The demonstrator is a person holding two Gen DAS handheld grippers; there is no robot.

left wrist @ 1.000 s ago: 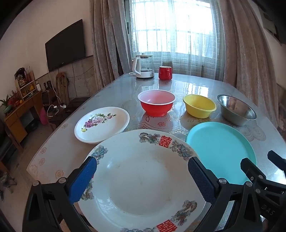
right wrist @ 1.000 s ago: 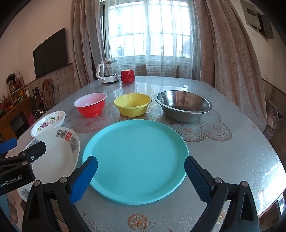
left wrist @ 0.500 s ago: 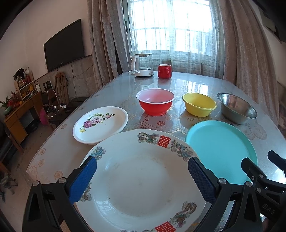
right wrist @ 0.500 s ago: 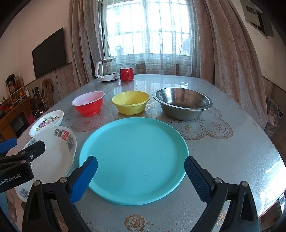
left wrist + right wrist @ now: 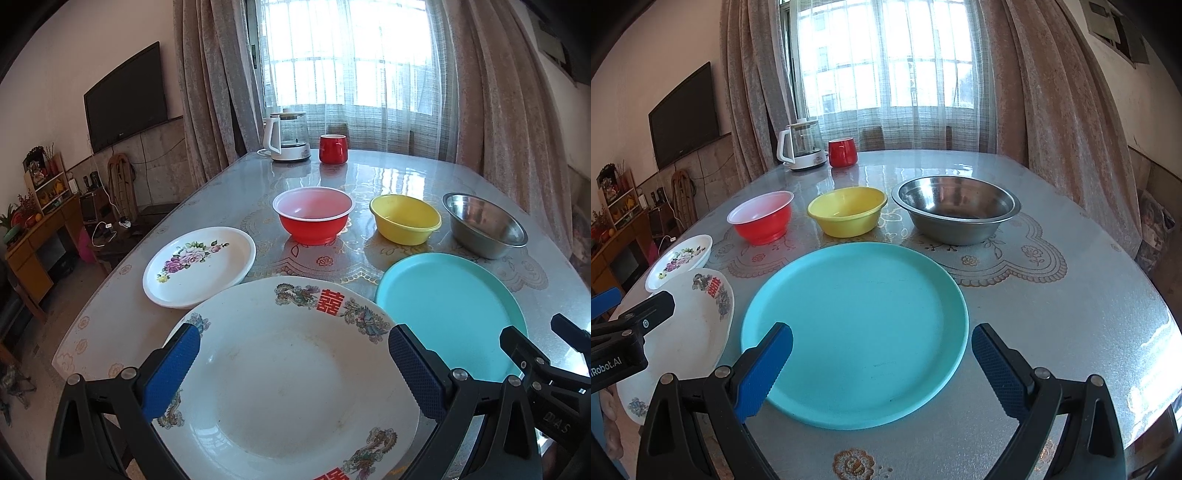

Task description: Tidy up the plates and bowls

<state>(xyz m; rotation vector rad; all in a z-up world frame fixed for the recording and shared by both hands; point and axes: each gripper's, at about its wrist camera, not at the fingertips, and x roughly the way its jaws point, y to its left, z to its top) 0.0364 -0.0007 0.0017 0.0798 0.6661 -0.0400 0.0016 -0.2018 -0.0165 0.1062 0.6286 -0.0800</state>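
A glass-topped table (image 5: 1052,295) with a patterned cloth beneath fills both views, set before a curtained window (image 5: 886,66); a dark television (image 5: 125,96) hangs on the wall at upper left.

Left wrist view: a large white plate with red characters and dragon motifs (image 5: 288,376) occupies the lower centre of the frame. The left gripper (image 5: 293,373) is spread wide, its blue pads (image 5: 171,371) standing at the plate's left and right edges, holding nothing; whether they touch the rim cannot be determined. A smaller white plate with a floral print (image 5: 199,266) lies just beyond, at centre left, close beside the large plate's far rim. A turquoise plate (image 5: 450,314) lies at right centre, just beside the large plate.

Right wrist view: the turquoise plate sits at frame centre. The right gripper (image 5: 881,373) is likewise spread wide and empty, one blue pad (image 5: 762,373) over the plate's near left edge, the other just off its near right edge.

Beyond the plates, across mid-frame, three bowls stand in a row, apart from one another: a red bowl (image 5: 762,218) at left, a yellow bowl (image 5: 847,210) in the middle, a steel bowl (image 5: 956,208) at right. All are upright and empty.

At the table's far edge, upper centre, a glass kettle (image 5: 803,149) and a red mug (image 5: 843,152) stand side by side.
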